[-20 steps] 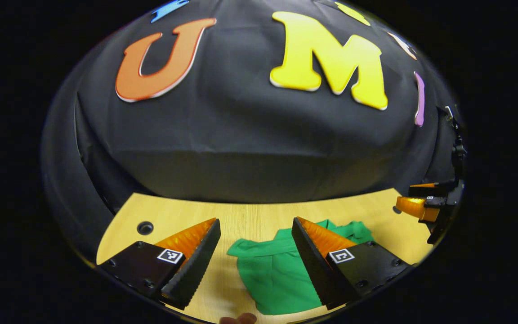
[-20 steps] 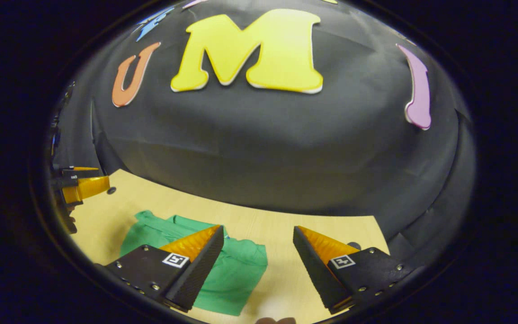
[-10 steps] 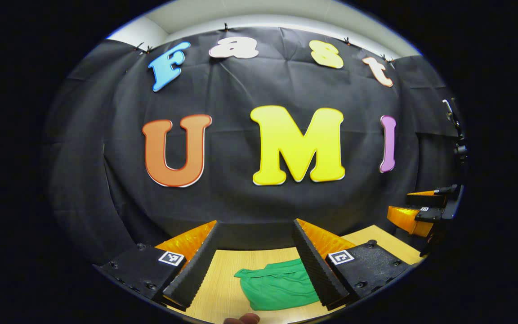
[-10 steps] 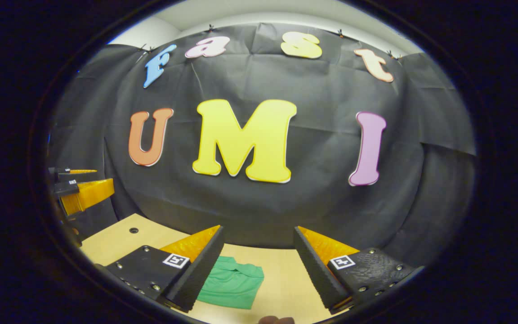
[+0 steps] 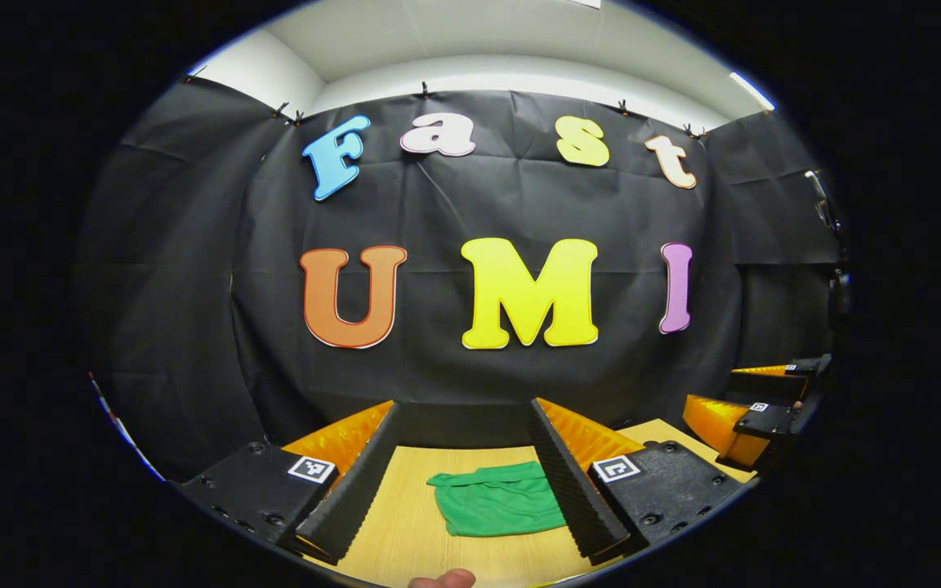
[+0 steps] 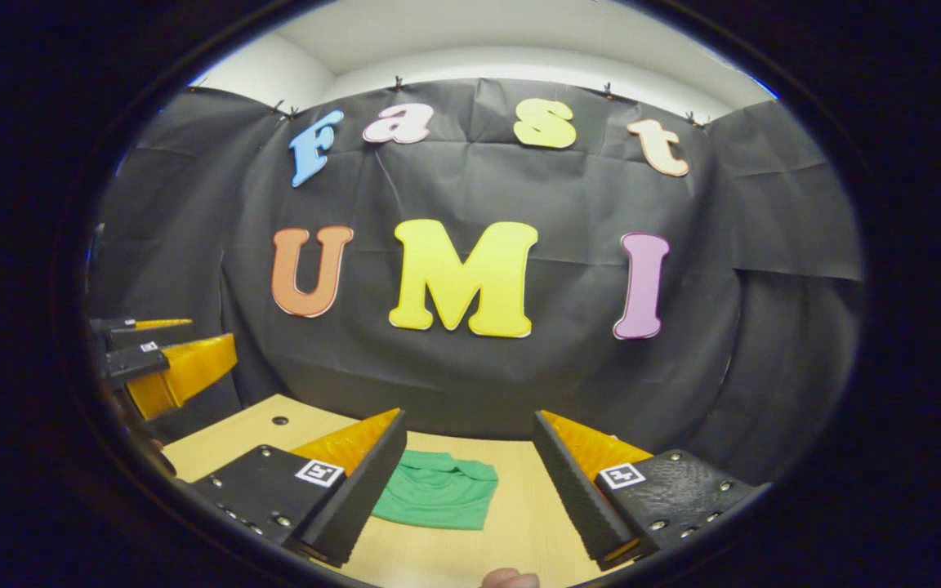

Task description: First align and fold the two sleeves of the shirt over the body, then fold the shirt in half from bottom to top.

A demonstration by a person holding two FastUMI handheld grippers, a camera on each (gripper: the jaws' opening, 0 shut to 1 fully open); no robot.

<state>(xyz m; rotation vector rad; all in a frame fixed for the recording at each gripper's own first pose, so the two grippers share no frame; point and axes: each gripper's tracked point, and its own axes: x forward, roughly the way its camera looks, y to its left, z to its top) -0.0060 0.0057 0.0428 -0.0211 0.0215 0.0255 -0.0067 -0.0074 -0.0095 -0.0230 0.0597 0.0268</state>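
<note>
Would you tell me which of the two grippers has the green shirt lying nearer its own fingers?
The left gripper: the shirt lies between its open fingers, while it sits left of the right gripper.

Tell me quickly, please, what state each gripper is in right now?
Left gripper: open, holding nothing, above the green shirt.
Right gripper: open, holding nothing, above the wooden table.

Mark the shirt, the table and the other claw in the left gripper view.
shirt [image 5: 497,510], left gripper view, middle of the folded cloth.
table [image 5: 413,523], left gripper view, bare wood beside the shirt.
right claw [image 5: 738,408], left gripper view, between its fingertips.
</note>
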